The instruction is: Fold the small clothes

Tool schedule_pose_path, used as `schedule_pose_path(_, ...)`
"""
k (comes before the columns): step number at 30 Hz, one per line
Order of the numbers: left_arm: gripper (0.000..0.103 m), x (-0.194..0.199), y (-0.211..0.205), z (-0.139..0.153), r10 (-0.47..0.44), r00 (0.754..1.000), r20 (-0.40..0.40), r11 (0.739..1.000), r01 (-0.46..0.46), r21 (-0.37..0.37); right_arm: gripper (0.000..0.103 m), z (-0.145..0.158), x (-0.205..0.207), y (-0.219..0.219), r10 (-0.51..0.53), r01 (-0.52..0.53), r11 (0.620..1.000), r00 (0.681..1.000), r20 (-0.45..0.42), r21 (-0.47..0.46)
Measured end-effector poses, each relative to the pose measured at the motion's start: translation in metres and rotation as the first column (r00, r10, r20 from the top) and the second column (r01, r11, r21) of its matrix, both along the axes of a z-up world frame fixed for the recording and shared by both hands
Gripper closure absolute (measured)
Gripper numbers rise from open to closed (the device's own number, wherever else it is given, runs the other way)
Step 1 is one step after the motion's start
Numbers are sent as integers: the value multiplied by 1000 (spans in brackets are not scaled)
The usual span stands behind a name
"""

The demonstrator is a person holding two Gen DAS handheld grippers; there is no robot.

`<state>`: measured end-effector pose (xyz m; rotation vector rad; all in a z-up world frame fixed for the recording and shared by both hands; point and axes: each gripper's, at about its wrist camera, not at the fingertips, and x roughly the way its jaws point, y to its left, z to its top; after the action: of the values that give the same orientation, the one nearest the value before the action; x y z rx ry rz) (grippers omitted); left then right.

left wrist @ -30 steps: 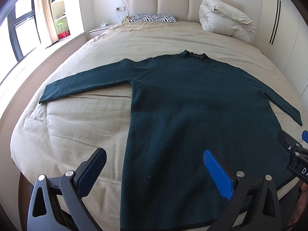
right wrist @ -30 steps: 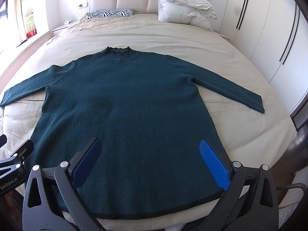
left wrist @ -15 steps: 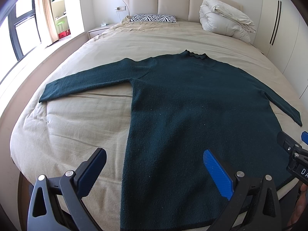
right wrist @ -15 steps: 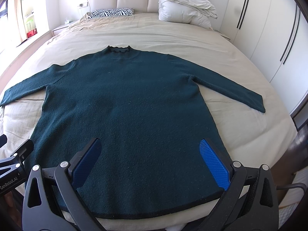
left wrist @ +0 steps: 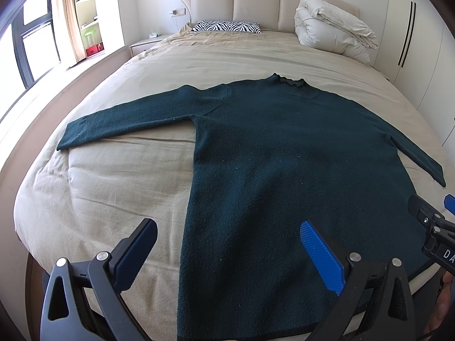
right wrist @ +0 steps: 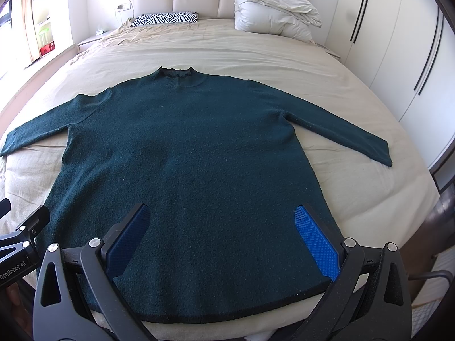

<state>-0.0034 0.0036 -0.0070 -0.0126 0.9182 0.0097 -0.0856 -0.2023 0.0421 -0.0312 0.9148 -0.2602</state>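
Sweater: the dark green sweater (right wrist: pixel 187 156) lies flat on the beige bed (right wrist: pixel 256 48), collar toward the headboard, hem at the near edge, both sleeves spread outward.
Change: almost none against the frames of a second ago; the garment has not shifted and both views have held nearly the same.
Left gripper: the left gripper (left wrist: pixel 227 253) hovers over the hem's left corner, jaws wide, holding nothing.
Right gripper: the right gripper (right wrist: pixel 221 236) hangs above the hem's right part, jaws wide and empty.
Meaning: folding has not begun; this looks like a pause before the first grasp, probably a sleeve or hem corner.
Surroundings: a zebra pillow (right wrist: pixel 166 18) and a rolled white duvet (right wrist: pixel 273 14) sit well apart at the head.
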Motion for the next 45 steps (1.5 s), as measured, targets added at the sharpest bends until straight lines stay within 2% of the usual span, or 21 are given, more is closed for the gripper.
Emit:
schedule_pose_path(25,0,0,9,-2,11,1000,28,1000,-11,-14,0,-2,9,11,20,-21,1000,1000,-22,-17)
schedule_pose_path(34,0,12,40,-11,54,999,0,996,-54,-76,0,-6,25,24,51,-52,998,998,-42,-34)
schedule_pose_path(37,0,19,60,-13,88,996,-12,991,-89,-102,0,-6,32,29,64,-66,997,997,-41,-30)
schedule_pose_path(40,0,28,91,-12,137,991,-12,977,-137,-164,0,-2,40,33,89,-89,996,996,-18,10)
schedule_pose_path(43,0,37,125,-7,162,987,7,955,-155,-252,0,4,49,37,121,-122,989,993,20,86)
schedule_pose_path(45,0,46,148,-7,148,989,25,925,-129,-358,0,9,56,40,141,-147,979,989,50,141)
